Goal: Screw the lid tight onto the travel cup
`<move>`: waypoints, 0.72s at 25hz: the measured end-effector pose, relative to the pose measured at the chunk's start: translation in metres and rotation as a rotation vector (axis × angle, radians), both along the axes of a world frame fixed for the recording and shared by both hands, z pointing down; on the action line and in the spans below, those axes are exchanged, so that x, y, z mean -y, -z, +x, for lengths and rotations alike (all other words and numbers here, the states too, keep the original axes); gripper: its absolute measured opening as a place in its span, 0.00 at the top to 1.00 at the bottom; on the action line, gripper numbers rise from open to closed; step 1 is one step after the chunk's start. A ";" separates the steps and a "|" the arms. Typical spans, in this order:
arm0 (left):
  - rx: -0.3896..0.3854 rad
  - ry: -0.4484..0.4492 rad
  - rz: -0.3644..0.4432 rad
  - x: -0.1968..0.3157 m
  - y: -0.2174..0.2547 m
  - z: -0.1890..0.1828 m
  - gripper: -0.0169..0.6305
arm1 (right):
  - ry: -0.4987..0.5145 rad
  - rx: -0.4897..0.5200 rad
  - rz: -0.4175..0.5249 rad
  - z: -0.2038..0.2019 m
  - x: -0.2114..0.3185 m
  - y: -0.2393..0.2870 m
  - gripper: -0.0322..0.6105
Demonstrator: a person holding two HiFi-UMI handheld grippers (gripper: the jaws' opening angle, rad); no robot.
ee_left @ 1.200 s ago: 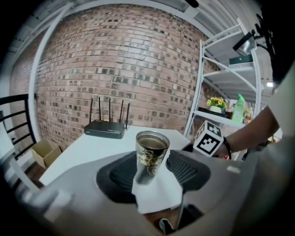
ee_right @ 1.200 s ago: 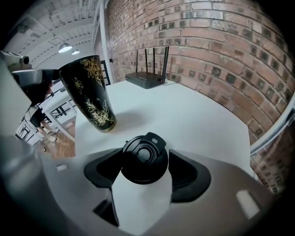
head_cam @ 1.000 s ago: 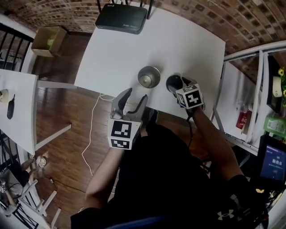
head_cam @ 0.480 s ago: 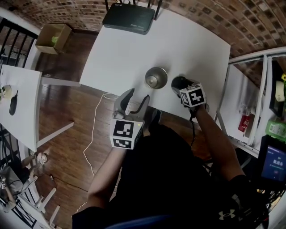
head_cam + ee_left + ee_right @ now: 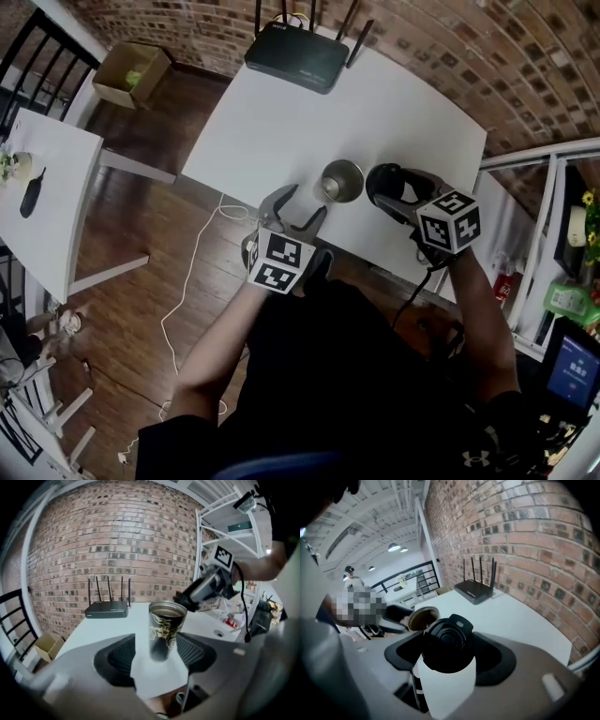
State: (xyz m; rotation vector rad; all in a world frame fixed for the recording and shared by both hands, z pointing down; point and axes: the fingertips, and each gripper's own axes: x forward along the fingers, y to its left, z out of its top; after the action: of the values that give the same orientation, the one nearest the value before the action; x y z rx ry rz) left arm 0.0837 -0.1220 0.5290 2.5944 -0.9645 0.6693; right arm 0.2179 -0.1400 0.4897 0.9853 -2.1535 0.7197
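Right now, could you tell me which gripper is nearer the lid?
Right. The right gripper is shut on the lid, beside the cup. The left gripper, its jaws just opening on nothing, is at the table edge on the cup's other side.

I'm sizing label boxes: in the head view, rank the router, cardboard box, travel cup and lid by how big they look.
1. router
2. cardboard box
3. travel cup and lid: they look about alike, and the lid may sit nearer the camera, so unranked.
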 end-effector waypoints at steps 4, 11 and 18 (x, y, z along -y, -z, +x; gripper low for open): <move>0.003 -0.117 0.009 0.002 -0.005 0.019 0.41 | 0.160 -0.017 0.076 -0.036 0.020 0.053 0.42; -0.014 -0.277 0.093 0.015 -0.006 0.043 0.38 | 0.534 -0.138 0.021 -0.086 0.013 0.037 0.42; 0.039 -0.448 0.147 0.018 -0.011 0.065 0.36 | 0.725 -0.209 -0.015 -0.097 0.010 0.011 0.42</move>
State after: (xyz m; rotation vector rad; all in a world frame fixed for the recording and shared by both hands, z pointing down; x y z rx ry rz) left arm 0.1484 -0.1398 0.5399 2.9705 -0.4519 0.7804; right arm 0.1207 -0.1503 0.4786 0.2046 -2.0959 0.2607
